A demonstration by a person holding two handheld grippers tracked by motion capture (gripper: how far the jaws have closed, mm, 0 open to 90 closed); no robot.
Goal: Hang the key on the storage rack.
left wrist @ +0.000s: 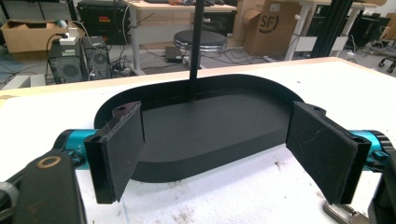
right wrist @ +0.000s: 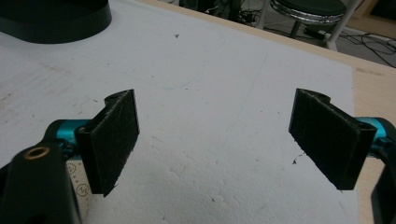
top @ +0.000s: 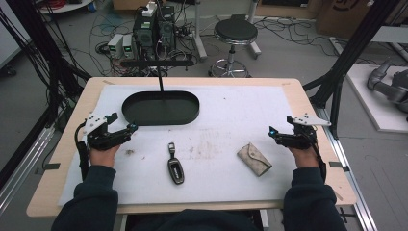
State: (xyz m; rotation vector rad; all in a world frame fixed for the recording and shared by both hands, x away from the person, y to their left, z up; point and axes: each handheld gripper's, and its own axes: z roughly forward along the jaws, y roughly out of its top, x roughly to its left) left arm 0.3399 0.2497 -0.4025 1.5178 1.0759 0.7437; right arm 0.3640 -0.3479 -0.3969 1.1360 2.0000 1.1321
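Black and glossy, the car key [top: 175,166] lies flat, long axis running near to far, ring end farthest. Both the left gripper [top: 124,128] and the right gripper [top: 277,134] gape wide, holding nothing.

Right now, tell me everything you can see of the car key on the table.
The car key is a slim dark fob with a silvery rim and a metal clip at its far end. It lies flat on the white mat, lengthwise away from the person, between the black tray and the table's near edge. The beige pouch lies apart. Nothing touches it.
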